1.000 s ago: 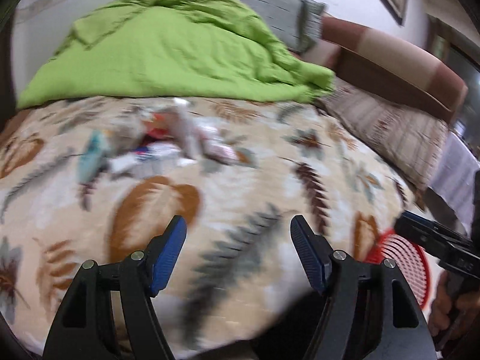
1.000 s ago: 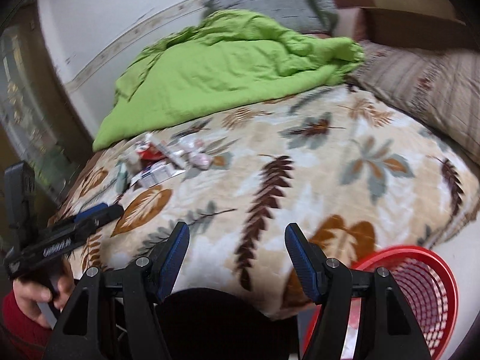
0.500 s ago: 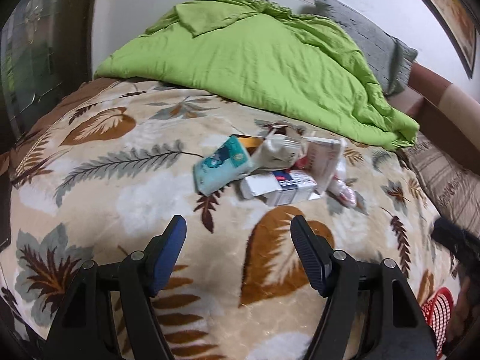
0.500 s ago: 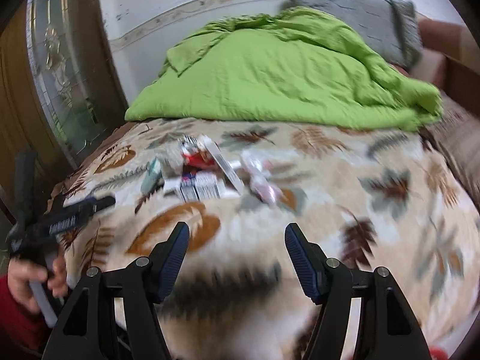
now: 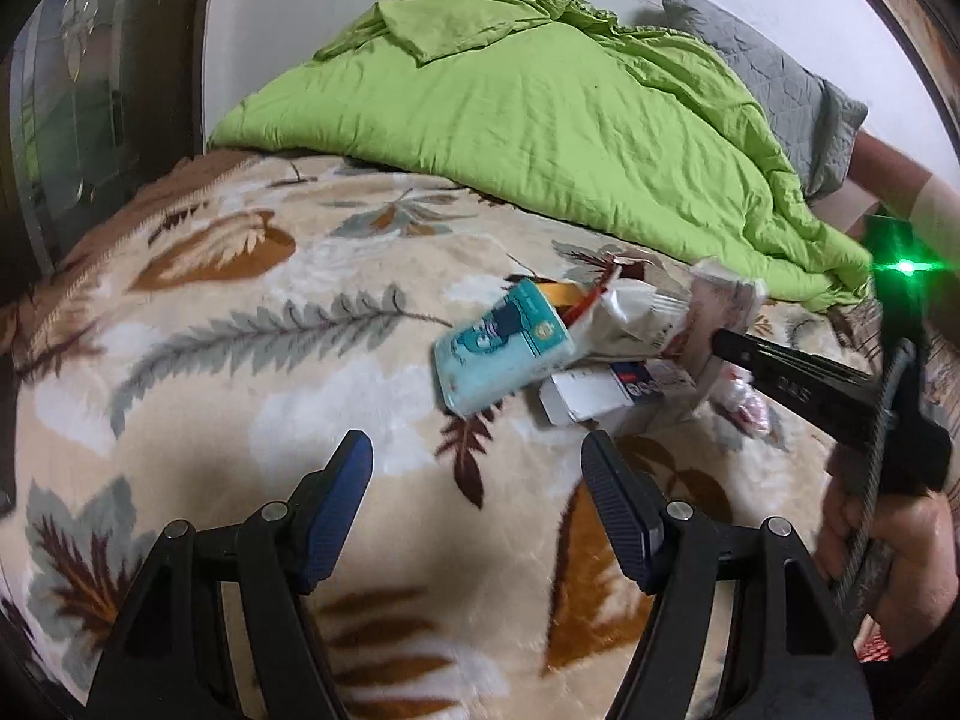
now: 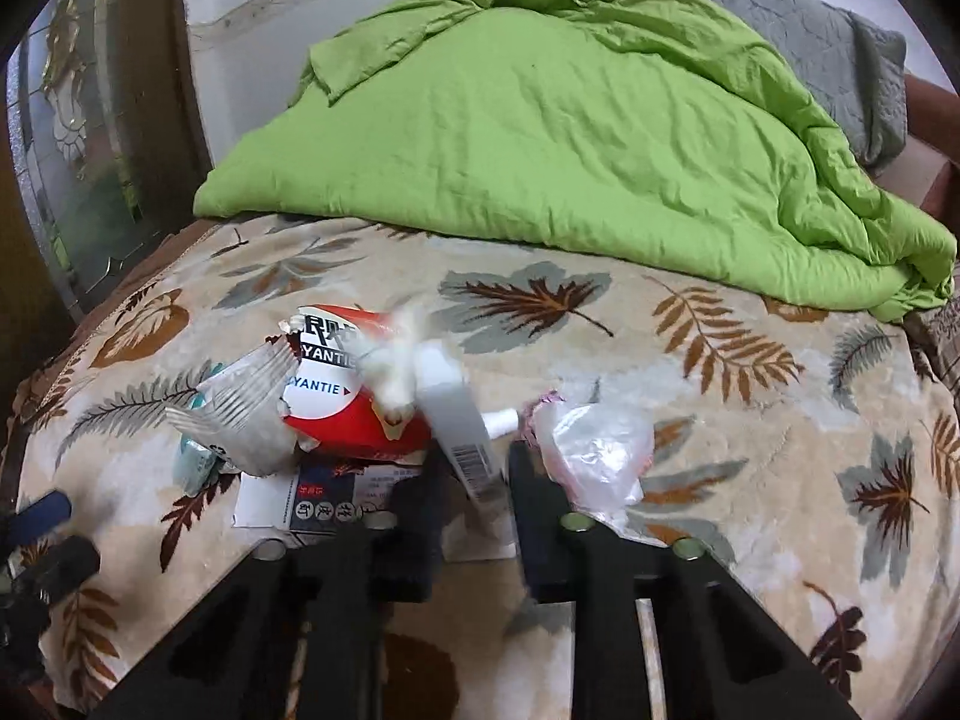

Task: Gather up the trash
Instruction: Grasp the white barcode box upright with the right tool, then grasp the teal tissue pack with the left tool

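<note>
Presently: right gripper (image 6: 474, 480) closing on the white box (image 6: 459, 420) at the near edge of the trash pile (image 5: 576, 348); left gripper (image 5: 474, 480) spread, empty, just short of it. Risk: box slips, toppling the red packet (image 6: 354, 420).

Near side: bare leaf-print blanket (image 5: 240, 372) in front of the trash pile (image 6: 372, 408).
Far side: green duvet (image 6: 540, 138) heaped behind the pile.
Left: dark door (image 6: 78, 138) beside the bed.

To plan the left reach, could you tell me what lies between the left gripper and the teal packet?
Only bare blanket separates the left gripper from the teal packet, seen in the left wrist view.
</note>
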Available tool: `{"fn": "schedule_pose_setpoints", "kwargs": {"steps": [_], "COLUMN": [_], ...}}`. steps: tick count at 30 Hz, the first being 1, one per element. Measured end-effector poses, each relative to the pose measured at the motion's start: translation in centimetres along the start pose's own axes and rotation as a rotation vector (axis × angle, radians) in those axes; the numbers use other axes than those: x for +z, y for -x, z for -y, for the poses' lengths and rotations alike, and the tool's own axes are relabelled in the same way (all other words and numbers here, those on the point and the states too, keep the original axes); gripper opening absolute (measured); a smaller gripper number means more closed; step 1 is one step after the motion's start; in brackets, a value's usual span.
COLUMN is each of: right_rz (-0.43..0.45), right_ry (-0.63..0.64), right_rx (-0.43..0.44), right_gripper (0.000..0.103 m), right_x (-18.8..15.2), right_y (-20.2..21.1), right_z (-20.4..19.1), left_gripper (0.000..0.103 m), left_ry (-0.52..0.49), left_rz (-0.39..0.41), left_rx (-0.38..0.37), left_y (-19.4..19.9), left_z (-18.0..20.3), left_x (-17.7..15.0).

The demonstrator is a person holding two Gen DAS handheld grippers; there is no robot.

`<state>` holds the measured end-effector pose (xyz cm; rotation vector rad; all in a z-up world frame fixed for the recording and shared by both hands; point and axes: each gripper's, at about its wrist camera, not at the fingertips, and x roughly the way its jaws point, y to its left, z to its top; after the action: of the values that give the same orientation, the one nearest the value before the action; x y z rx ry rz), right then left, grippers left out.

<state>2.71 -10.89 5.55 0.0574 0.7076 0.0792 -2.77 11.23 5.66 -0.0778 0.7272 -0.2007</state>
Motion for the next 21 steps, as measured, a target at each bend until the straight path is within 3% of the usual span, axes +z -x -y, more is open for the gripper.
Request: {"fn": "schedule_pose_setpoints", "kwargs": {"steps": [9, 12, 15, 18, 20, 21], "right_rz": [0.154, 0.174, 0.182, 0.184, 0.186, 0.186], "right_ry": [-0.142, -0.141, -0.136, -0.123, -0.123, -0.126], "right_rx": [0.012, 0.026, 0.043, 0.052, 0.056, 0.056], "right_gripper": [0.015, 0.015, 0.015, 0.015, 0.015, 0.015], "right_x": [-0.6, -0.7, -0.8, -0.9, -0.9, -0.9], "right_y": [5.5, 6.3, 6.7, 6.8, 6.8, 6.8], "right_z": [3.2, 2.7, 2.0, 1.5, 1.4, 1.4], "left_gripper": [0.072, 0.072, 0.072, 0.059, 0.036, 0.034], "left_ry": [-0.252, -0.289, -0.253, -0.206, -0.159, -0.138], "left_rz": [-0.018, -0.006, -0.018, -0.04, -0.068, -0.079], "left_rx": [0.117, 0.152, 0.153, 0.129, 0.085, 0.067], "left_y": [-5.0, -6.3, -7.7, -9.0, -9.9, -10.1], "left_z": [3.6, 4.0, 3.1, 1.7, 0.7, 0.4], "left_x": [1.2, 1.8, 2.6, 3.3, 3.7, 3.8]}}
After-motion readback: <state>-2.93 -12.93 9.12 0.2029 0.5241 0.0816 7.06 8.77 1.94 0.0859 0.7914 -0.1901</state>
